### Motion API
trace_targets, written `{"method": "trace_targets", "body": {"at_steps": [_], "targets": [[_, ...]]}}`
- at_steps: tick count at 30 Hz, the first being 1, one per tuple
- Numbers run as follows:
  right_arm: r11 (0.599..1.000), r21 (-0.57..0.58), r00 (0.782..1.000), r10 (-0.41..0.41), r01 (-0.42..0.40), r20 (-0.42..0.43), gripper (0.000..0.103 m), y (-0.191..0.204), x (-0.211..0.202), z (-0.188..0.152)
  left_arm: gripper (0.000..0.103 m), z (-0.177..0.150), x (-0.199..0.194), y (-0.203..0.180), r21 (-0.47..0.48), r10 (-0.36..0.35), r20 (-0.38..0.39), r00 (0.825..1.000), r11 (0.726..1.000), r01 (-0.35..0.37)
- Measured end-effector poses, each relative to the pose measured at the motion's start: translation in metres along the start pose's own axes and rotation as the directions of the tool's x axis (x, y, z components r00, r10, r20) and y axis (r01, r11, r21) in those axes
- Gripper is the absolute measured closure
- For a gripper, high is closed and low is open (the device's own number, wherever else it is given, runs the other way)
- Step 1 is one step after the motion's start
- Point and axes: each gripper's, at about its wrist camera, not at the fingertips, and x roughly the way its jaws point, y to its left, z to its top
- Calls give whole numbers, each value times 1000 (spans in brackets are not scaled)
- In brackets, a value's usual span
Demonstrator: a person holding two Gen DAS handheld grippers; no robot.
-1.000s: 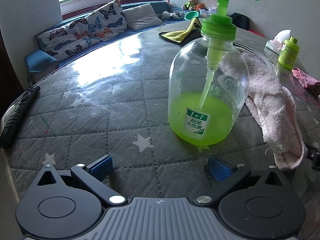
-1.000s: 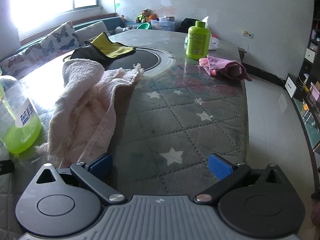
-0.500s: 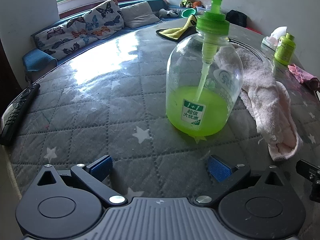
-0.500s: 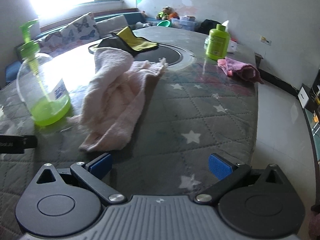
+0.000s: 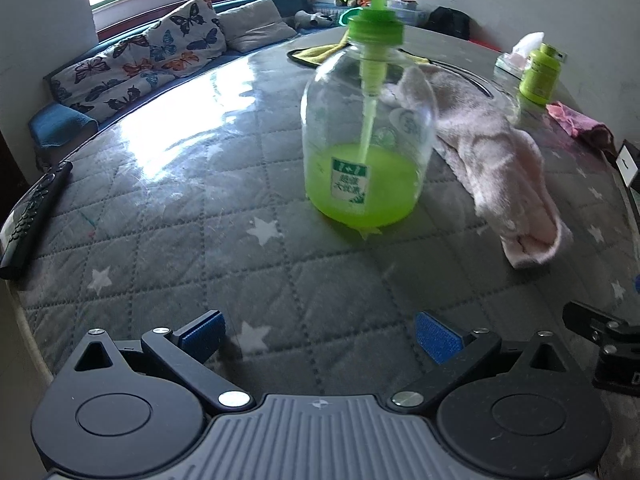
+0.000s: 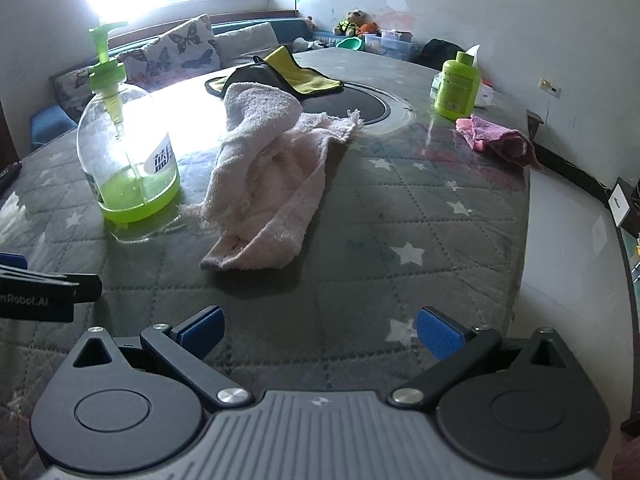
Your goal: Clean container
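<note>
The table (image 5: 168,216), under a grey quilted cover with white stars, spreads out ahead of both tongs. On it the pale pink towel (image 6: 264,176) lies crumpled straight ahead of the right tongs (image 6: 320,330) and ahead and to the right of the left tongs (image 5: 318,332); one end rises in a fold, the other trails toward the tongs. The clear pump bottle (image 5: 366,136), its bottom holding green liquid and its pump and collar green, stands upright straight ahead of the left tongs and ahead-left of the right tongs, just beside the towel's left edge; whether the two touch cannot be told. Farther off, beyond the towel, a yellow and black cloth (image 6: 280,74) lies flat. Far ahead and to the right of both tongs stands a small green bottle (image 6: 458,84), with a crumpled magenta rag (image 6: 496,140) just beside it on the nearer side. A dark remote control (image 5: 34,220) lies at the table's edge, well to the left of the left tongs. Both pairs of tongs are spread wide with nothing between their blue pads (image 5: 202,330), each held low near the table's close edge, well apart from bottle and towel.
</note>
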Motion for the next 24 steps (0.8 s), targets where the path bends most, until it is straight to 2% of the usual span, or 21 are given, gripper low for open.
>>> {"method": "trace_targets", "body": {"at_steps": [24], "targets": [[998, 58, 999, -25, 26, -22, 0, -17, -6, -16, 0, -13, -13, -4, 16, -22, -8, 1000, 1000, 22]]}}
